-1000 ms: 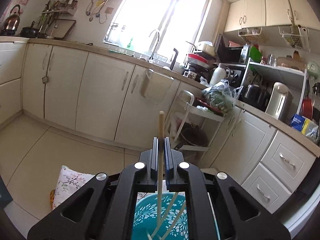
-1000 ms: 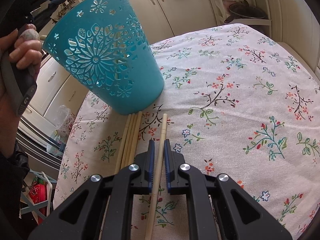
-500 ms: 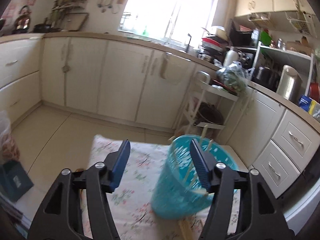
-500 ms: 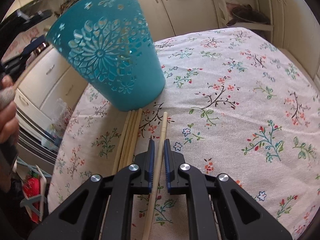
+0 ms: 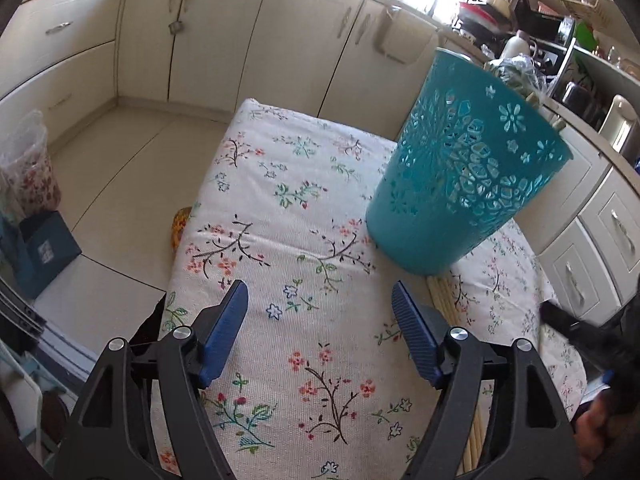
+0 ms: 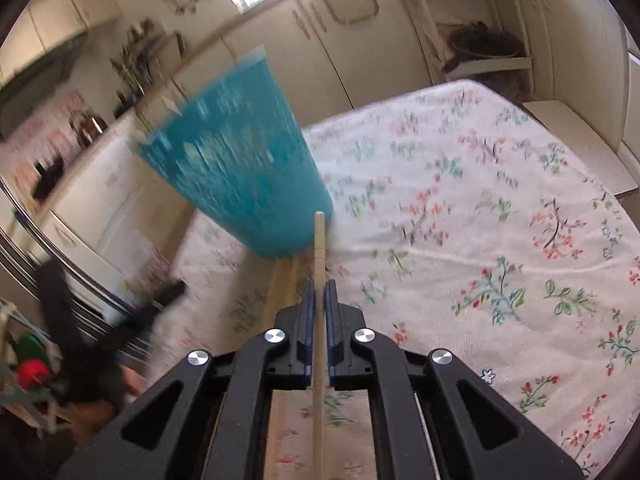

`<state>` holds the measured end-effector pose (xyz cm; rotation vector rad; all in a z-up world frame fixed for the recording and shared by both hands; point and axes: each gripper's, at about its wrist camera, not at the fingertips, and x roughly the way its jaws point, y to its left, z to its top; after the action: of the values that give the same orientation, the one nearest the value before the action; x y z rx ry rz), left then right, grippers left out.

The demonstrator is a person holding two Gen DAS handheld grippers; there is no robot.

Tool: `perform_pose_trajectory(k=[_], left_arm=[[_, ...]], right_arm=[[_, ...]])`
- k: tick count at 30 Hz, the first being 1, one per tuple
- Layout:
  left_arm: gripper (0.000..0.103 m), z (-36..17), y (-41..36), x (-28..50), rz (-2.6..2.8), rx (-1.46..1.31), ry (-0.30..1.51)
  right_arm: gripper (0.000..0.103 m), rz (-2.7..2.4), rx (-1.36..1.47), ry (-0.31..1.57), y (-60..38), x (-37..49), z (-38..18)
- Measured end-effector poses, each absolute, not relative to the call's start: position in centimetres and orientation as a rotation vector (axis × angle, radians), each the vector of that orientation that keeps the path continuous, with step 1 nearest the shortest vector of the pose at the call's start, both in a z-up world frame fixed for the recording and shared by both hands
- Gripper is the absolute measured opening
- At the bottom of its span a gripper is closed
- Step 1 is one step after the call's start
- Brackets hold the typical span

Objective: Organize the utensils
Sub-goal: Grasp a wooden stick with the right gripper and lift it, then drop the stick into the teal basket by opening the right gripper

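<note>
Wood chopstick (image 6: 319,264) is now clamped in the right gripper (image 6: 319,300), jaws closed tight on it, tip pointing at 12 toward the base of the teal basket (image 6: 236,176); a second ago that same stick lay flat on the floral tablecloth (image 6: 480,240) between barely parted pads, so the pick is done and it looks lifted clear of the cloth. Left gripper (image 5: 320,312) has flipped state: a second ago it pinched a chopstick over the basket mouth, now its jaws are opening wide with nothing between them and it has dropped low over the cloth, basket (image 5: 464,168) at its 1 o'clock. That stick is gone from the jaws; stick tips (image 5: 558,122) poke past the rim, so I judge it went in. Remaining chopsticks (image 5: 440,300) lie bundled on the cloth, touching the basket foot, just at 3 of the left gripper's right pad. Right-wrist view is motion-blurred, so basket detail there is unclear. Read: one deposit finished, next stick in hand on the right, left free to take another from the bundle.
</note>
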<state>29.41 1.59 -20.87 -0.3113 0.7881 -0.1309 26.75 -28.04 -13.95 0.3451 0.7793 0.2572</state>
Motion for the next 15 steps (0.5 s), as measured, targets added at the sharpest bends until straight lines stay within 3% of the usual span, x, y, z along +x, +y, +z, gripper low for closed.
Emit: perform_pose_trajectory(k=[9,15], left_arm=[[0.073,-21.0,1.6,30.2,-0.127,-0.348,0.803],[0.073,-21.1,1.9,30.2,-0.137,-0.376,0.803]], right_arm=[[0.005,0.396,0.418,0.487,-27.1,27.4,-1.6],[0.005,0.436,0.374,0.411,-25.2,29.4,3.3]])
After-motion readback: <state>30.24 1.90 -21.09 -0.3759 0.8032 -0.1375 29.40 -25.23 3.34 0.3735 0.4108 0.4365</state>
